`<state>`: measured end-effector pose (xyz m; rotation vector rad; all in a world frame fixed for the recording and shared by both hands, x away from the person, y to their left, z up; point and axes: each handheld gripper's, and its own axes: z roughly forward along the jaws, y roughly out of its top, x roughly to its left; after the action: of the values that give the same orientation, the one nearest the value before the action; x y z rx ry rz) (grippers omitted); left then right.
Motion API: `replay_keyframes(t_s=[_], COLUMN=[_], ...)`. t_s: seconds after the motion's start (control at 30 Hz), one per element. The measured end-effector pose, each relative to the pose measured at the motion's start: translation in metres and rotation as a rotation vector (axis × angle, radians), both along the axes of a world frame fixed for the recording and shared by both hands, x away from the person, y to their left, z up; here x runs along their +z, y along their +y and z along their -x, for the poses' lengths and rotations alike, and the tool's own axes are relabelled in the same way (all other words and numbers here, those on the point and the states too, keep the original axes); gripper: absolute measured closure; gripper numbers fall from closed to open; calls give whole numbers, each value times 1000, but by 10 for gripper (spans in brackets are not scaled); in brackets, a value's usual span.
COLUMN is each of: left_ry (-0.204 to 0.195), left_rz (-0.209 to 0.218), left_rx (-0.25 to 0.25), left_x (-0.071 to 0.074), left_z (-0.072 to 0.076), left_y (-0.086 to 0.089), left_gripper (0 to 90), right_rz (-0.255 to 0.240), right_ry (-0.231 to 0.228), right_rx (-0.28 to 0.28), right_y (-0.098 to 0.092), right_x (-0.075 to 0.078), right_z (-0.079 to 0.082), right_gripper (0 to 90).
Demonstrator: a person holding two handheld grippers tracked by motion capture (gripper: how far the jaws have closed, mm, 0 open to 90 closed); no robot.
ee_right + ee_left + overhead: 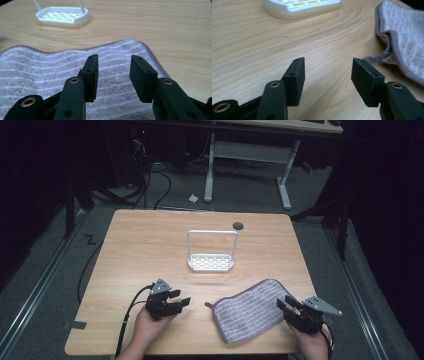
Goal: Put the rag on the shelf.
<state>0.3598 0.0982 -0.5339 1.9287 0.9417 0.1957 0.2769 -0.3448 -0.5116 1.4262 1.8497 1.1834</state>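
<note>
- Two grippers sit at the near edge of the wooden table (pixel 150 245) in the high view, one in each of the person's hands. The left gripper (pixel 181 298) rests on bare wood with its jaws apart and nothing between them. The right gripper (pixel 283 304) lies at the right end of the striped cloth (pixel 250 310), jaws also apart. I'd guess the hands flank the cloth so that each can take one end. Farther back, well apart from both, stands the white rack (pixel 211 262) with its tall hoop handle, probably where the cloth is bound.
- From the left gripper view, the left gripper (pixel 328 66) points across open wood, its black jaws spread and clear of everything. What the high view blurs shows plainly here: a small hanging loop (pixel 375 58) at the cloth's corner, lying just beyond the right-hand jaw tip, not touching it. The cloth (pixel 404 37) humps up a little at that edge.
- From the right gripper view, the right gripper (pixel 113 62) hovers over the cloth (pixel 50 72), jaws open above its pale stripes, pinching no fabric that I can see. This view shows the cloth's wavy far hem and the slotted floor of the rack (pixel 62 16).
</note>
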Motion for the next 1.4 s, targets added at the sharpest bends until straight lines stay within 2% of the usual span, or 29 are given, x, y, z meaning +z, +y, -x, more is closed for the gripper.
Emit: replay_keyframes(t_s=[0.13, 0.27, 0.3, 0.33, 0.47, 0.53, 0.6, 0.63, 0.7, 0.73, 0.77, 0.8, 0.93, 0.97, 1.0, 1.13, 1.17, 1.2, 1.23, 1.27, 1.3, 1.33, 1.37, 1.4], left_ry=[-14, -23, -22, -26, -26, -24, -25, -30, -30, -27, -27, -13, 15, 21, 21, 25, 35, 33, 33, 27, 28, 29, 22, 12], left_rz=[-31, -29, -23, -15, 23, 42, 40, 37, 26, 6, 6, -13, -28, -42, -42, -88, -93, -97, -97, -105, -100, -95, -86, -85], left_rx=[-16, -15, -14, -11, -19, -37, -67, -79, -119, -150, -150, -173, -199, -219, -219, -250, -265, -270, -270, -275, -272, -273, -263, -249], left_x=[0, 0, 1, 1, 6, 9, 13, 14, 15, 13, 13, 9, 3, 0, 0, -4, -5, -5, -5, -5, -5, -5, -4, -4], left_z=[1, 3, 4, 4, 3, 0, -3, -4, -8, -11, -11, -13, -11, -4, -4, 14, 26, 30, 30, 36, 41, 43, 47, 49], left_y=[-7, -12, -12, -14, -21, -31, -43, -51, -67, -84, -84, -97, -105, -106, -106, -100, -93, -90, -90, -85, -80, -75, -69, -65], left_gripper=[452, 483, 520, 520, 693, 772, 829, 829, 845, 845, 845, 845, 852, 853, 853, 846, 842, 837, 833, 833, 824, 824, 817, 817], right_rz=[-3, -3, -4, -4, -3, 8, 37, 37, 82, 109, 109, 120, 146, 143, 142, 150, 147, 149, 153, 153, 165, 165, 174, 174], right_ry=[12, 25, 23, 23, 25, 32, 56, 56, 81, 103, 103, 139, 177, 186, 188, 185, 184, 183, 181, 181, 172, 172, 164, 164], right_rx=[5, 15, 21, 21, 23, 21, 15, 15, 16, 12, 12, 11, 14, 11, 9, 6, 8, 16, 21, 21, 47, 47, 76, 76], right_y=[-2, -5, -6, -6, -9, -9, -12, -12, -13, -13, -13, -14, -13, -12, -12, -8, -2, 2, 5, 5, 18, 18, 32, 32], right_x=[-2, -4, -5, -5, -5, -6, -9, -9, -10, -11, -11, -14, -21, -23, -23, -24, -24, -24, -24, -24, -24, -24, -24, -24], right_z=[1, 0, 0, 0, 2, 4, 8, 8, 10, 10, 10, 8, 4, 2, 1, -6, -15, -19, -21, -21, -31, -31, -41, -41], right_gripper=[597, 613, 619, 619, 628, 651, 728, 728, 811, 867, 867, 892, 896, 896, 896, 896, 895, 895, 894, 894, 894, 894, 893, 893])
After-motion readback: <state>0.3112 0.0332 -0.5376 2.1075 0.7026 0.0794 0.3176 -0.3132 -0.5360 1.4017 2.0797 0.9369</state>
